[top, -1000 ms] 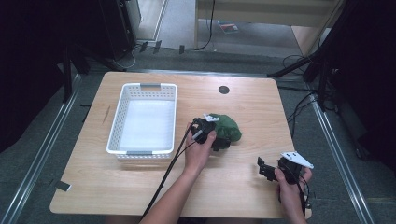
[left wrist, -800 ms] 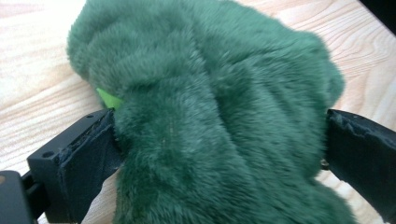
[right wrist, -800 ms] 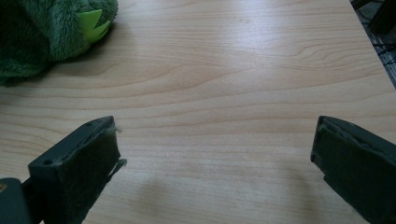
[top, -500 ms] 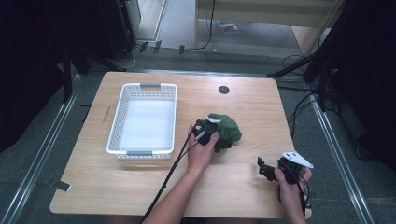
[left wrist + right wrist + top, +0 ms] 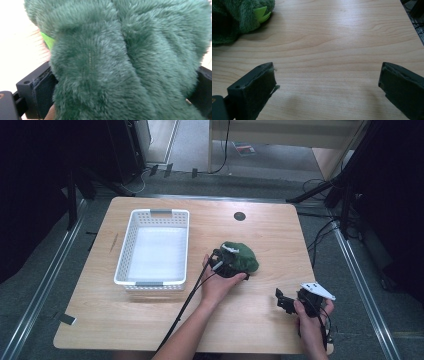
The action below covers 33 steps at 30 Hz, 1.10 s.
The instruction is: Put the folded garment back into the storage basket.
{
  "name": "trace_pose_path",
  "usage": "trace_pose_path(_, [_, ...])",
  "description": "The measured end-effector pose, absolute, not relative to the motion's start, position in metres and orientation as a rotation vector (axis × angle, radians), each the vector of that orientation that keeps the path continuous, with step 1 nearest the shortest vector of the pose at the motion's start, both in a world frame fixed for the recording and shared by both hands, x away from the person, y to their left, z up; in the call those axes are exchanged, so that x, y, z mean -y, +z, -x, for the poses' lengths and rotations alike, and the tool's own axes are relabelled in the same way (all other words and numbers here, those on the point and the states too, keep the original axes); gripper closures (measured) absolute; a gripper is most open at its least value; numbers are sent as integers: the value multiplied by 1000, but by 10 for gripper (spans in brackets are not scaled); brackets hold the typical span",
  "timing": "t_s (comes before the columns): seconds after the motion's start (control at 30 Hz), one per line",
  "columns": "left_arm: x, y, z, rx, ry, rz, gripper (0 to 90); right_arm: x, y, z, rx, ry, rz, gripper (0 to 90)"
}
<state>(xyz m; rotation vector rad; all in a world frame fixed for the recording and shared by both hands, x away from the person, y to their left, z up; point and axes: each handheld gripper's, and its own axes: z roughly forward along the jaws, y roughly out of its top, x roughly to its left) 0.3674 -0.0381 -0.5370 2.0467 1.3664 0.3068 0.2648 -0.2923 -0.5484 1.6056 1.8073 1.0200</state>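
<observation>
Resting near the front right edge of the tabletop [image 5: 150, 320], the right tongs [image 5: 285, 302] stand wide apart with bare wood between the two black jaws, as the right gripper view shows; nothing lies in their path, and the green plush toy [image 5: 235, 18] sits well ahead at that view's upper left, with a bright green flap at its edge. Farther in, near the middle of the tabletop, the left tongs [image 5: 227, 265] are closed around the same green plush toy [image 5: 240, 257]; in the left gripper view the dark fur [image 5: 130, 60] bulges between the two jaws, which press it from either side. The toy lies on the wood, just right of the white basket [image 5: 127, 265] but apart from it, with open tabletop on its far and right sides. Its long axis is hard to tell: from above it reads as a rounded lump, slightly wider from left to right, and which end is its head I cannot tell. Beyond, a small dark round hole [image 5: 239, 216] sits near the far edge.

Count: one plush toy, one basket with nothing inside, two tongs, one hole. The basket's long side runs from near to far, grey handles at both ends.
</observation>
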Motion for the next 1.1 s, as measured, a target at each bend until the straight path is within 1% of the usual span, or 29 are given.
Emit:
trace_pose_path(0.1, [39, -536, -365, -1346, 343, -2072, 84, 292, -548, -265, -1807, 1018, -1605, 13])
trace_pose_path(0.13, [39, -536, -365, -1339, 348, -2074, 127, 292, -548, -265, -1809, 1018, -1602, 13])
trace_pose_path(0.17, [39, -535, -365, -1341, 345, -2071, 152, 292, -548, -265, -1808, 1017, -1602, 13])
trace_pose_path(0.23, [38, -534, -365, -1340, 341, -2064, 178, 292, -548, -265, -1809, 1016, -1602, 13])
trace_pose_path(0.37, [36, -529, -363, -1319, 345, -2030, 290, 292, -548, -265, -1808, 1019, -1604, 13])
trace_pose_path(0.47, [34, -523, -362, -1306, 336, -2007, 334, 293, -548, -265, -1809, 1021, -1604, 13])
trace_pose_path(0.67, [30, -517, -360, -1286, 329, -1987, 350, 293, -548, -265, -1807, 1022, -1603, 13])
trace_pose_path(0.8, [22, -502, -358, -1278, 336, -1929, 356, 292, -548, -265, -1808, 1020, -1601, 13])
trace_pose_path(1.1, [6, -474, -351, -1243, 356, -1865, 358, 292, -548, -265, -1808, 1017, -1600, 13])
